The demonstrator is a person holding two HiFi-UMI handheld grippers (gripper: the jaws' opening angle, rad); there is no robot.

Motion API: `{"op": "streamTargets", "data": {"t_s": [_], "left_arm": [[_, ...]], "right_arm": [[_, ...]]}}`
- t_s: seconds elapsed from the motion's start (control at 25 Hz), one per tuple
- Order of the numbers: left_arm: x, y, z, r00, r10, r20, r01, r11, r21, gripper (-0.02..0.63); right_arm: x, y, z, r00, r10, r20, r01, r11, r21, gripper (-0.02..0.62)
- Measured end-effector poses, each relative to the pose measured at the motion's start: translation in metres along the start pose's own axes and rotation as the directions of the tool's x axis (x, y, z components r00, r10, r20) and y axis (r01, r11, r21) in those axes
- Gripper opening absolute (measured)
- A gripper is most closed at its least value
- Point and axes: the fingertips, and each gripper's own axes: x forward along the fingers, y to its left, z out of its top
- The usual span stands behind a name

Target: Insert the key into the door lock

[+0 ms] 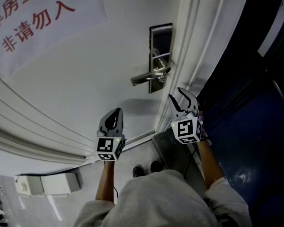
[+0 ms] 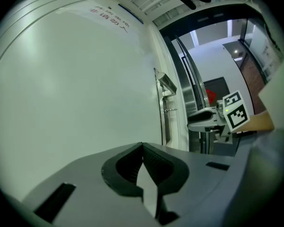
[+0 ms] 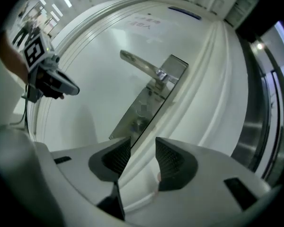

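The steel lock plate (image 1: 160,56) with its lever handle (image 1: 146,78) is mounted near the right edge of the white door (image 1: 85,79). A thin metal piece (image 1: 162,56) juts from the plate; I cannot tell if it is the key. My right gripper (image 1: 182,94) is open and empty, just below and right of the plate. In the right gripper view its jaws (image 3: 142,143) frame the plate (image 3: 146,103), with a gap between them. My left gripper (image 1: 114,112) is shut with nothing in it, lower left of the handle and off the door; its tips (image 2: 143,148) meet.
A red-lettered sign (image 1: 33,18) is on the door's upper left. The white door frame (image 1: 189,56) runs beside the lock, with a dark blue surface (image 1: 255,126) to its right. A white box (image 1: 47,183) lies on the floor. The person's shoes (image 1: 146,168) are below.
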Motion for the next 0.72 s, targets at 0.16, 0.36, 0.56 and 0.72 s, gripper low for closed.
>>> {"op": "streamTargets", "data": {"t_s": [0.16, 0.36, 0.56, 0.72], "left_arm": [[0.001, 0.0, -0.002, 1.0, 0.001, -0.005, -0.001, 1.0, -0.001, 0.018], [0.003, -0.003, -0.006, 1.0, -0.002, -0.009, 0.002, 1.0, -0.007, 0.018], [0.001, -0.004, -0.015, 1.0, 0.005, -0.025, -0.006, 1.0, -0.022, 0.017], [-0.002, -0.007, -0.027, 0.999, 0.006, -0.048, -0.008, 0.999, -0.037, 0.018]], "right_arm": [[-0.016, 0.004, -0.025, 1.0, 0.01, -0.006, -0.007, 0.957, 0.29, 0.149], [-0.039, 0.015, -0.054, 0.999, -0.013, -0.035, 0.028, 0.892, 0.451, 0.068], [-0.053, 0.026, -0.069, 0.998, -0.02, -0.056, 0.046, 0.857, 0.513, 0.025], [-0.057, 0.034, -0.077, 0.998, 0.003, -0.068, 0.035, 0.839, 0.543, 0.021]]}}
